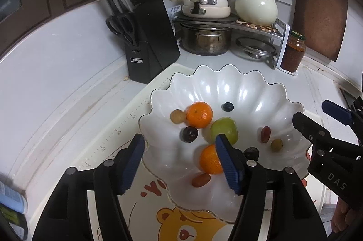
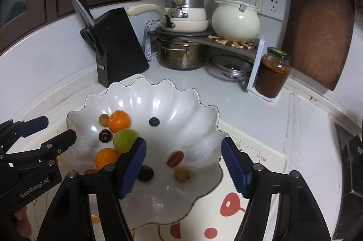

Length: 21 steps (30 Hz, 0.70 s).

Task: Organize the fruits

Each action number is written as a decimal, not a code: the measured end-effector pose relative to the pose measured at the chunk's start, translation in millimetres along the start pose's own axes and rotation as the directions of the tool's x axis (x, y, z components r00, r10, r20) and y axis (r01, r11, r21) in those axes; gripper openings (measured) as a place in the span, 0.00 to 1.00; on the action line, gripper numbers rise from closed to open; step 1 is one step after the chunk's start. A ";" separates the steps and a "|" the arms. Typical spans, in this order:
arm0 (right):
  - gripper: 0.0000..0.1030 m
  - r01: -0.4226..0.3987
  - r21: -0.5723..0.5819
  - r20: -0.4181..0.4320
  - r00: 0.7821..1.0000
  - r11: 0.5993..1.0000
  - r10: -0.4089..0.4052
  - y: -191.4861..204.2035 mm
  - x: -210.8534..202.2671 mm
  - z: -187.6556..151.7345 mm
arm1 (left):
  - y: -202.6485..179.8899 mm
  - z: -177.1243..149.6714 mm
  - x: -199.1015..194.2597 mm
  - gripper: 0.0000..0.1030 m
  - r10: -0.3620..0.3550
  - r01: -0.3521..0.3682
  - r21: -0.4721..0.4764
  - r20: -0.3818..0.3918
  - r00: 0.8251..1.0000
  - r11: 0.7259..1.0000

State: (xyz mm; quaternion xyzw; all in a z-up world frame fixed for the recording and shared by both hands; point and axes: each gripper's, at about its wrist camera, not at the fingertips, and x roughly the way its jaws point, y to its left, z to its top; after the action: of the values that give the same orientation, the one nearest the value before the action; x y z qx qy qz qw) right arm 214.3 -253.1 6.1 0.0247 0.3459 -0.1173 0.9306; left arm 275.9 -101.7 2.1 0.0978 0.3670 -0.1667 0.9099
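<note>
**Both grippers open above the fruit bowl**

The white scalloped bowl (image 1: pixel 226 86) rests on a cartoon-printed mat (image 1: pixel 163 218) on the white countertop (image 1: pixel 56 59). All the fruit lies inside the bowl: two mandarins (image 1: pixel 199 114), one green fruit (image 1: pixel 224 129), one blueberry (image 1: pixel 227 106), two dark grapes (image 1: pixel 189 134), two red grapes (image 1: pixel 265 134) and two small yellowish fruits (image 1: pixel 276 144).

The left gripper (image 1: pixel 181 164) hangs over the near left rim. Its jaws stand well apart and hold nothing; the rim edge lies below the gap.

The right gripper (image 2: pixel 185 167) hangs over the near right part of the bowl. Its jaws stand wide apart and hold nothing; a red grape (image 2: pixel 175 158) and a yellowish fruit (image 2: pixel 181 174) lie in the bowl below the gap.

A black knife block (image 1: pixel 147 37), stacked pots (image 1: pixel 204 5) and a jar (image 1: pixel 293 51) stand behind the bowl.
</note>
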 end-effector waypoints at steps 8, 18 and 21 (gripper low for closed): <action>0.77 0.005 0.022 0.020 1.000 1.000 -0.006 -7.5 -17.0 -2.5 | -1.4 -2.2 -20.9 0.80 0.039 -0.038 -0.022 0.029 0.999 0.999; 0.77 -0.001 0.035 0.039 0.999 0.999 0.000 -9.3 -47.5 -14.6 | -3.6 -15.8 -57.3 0.85 0.057 -0.054 -0.048 0.068 0.996 0.997; 0.77 -0.003 0.038 0.043 0.999 0.999 0.001 -10.5 -55.7 -18.4 | -5.1 -21.7 -66.9 0.85 0.059 -0.055 -0.052 0.075 0.995 0.997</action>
State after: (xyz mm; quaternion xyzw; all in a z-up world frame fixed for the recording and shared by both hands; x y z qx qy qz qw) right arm 159.2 -249.7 28.6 0.0402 0.3237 -0.1235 0.9372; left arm 215.0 -84.4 33.2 0.0793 0.3328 -0.1350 0.9299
